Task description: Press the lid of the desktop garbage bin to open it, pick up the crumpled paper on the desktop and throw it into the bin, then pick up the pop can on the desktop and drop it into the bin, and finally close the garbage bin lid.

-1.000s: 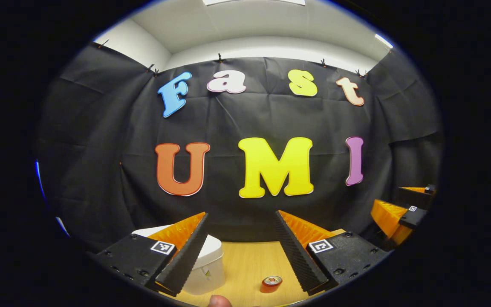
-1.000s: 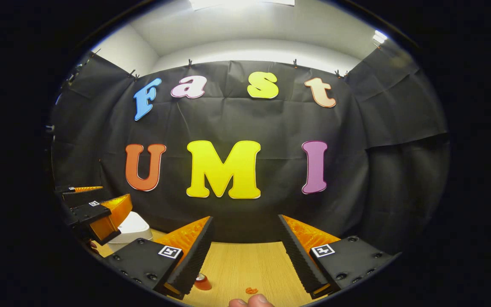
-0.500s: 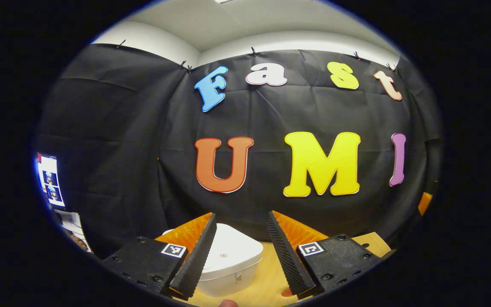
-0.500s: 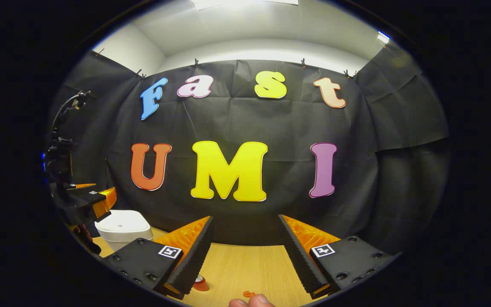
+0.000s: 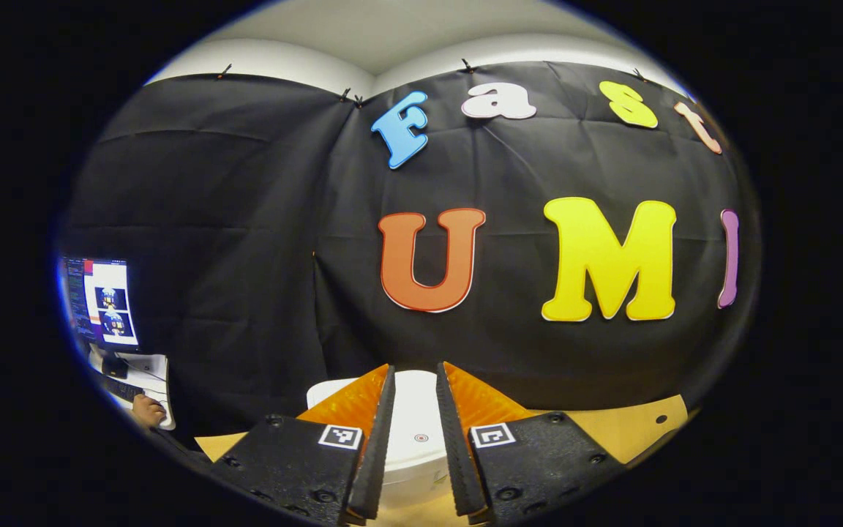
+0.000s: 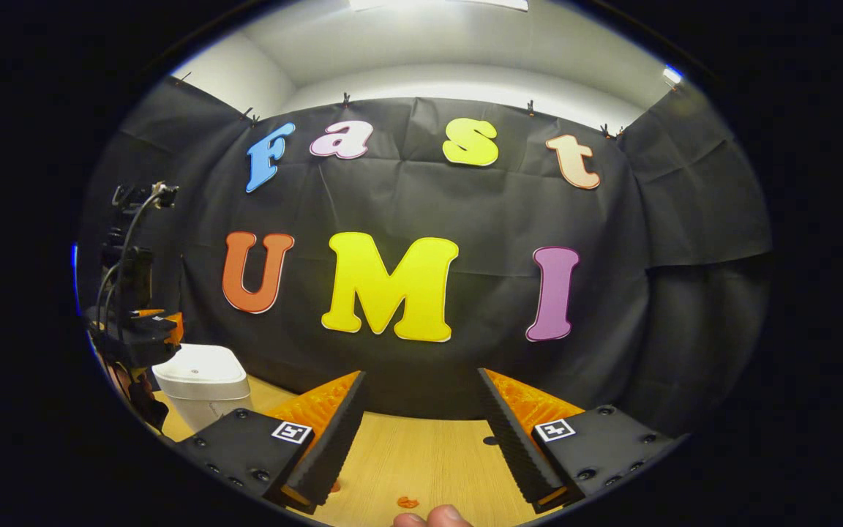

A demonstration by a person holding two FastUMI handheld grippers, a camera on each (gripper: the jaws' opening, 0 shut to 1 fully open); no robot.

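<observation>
The white desktop bin (image 5: 416, 439) stands on the wooden table with its lid down, right ahead of my left gripper (image 5: 415, 368) and seen through the slim gap between its fingers, which hold nothing. In the right gripper view the bin (image 6: 198, 377) sits at the far left, with the left gripper (image 6: 136, 337) hovering just above its left side. My right gripper (image 6: 420, 372) stands wide open over bare table, holding nothing. A sliver of the red pop can (image 6: 335, 484) peeks out by its left finger. A small orange scrap (image 6: 407, 502) lies near the front edge.
A monitor (image 5: 103, 300), papers and a person's hand (image 5: 147, 410) sit beyond the booth's left side. The wooden table (image 5: 634, 428) stretches to the right of the bin, with a small hole (image 6: 489, 440) in it. A fingertip (image 6: 432, 518) shows at the bottom.
My left gripper has swung left until the bin sits straight ahead, and its fingers have narrowed from wide apart to a slim gap. The right gripper has barely moved and stays open.
</observation>
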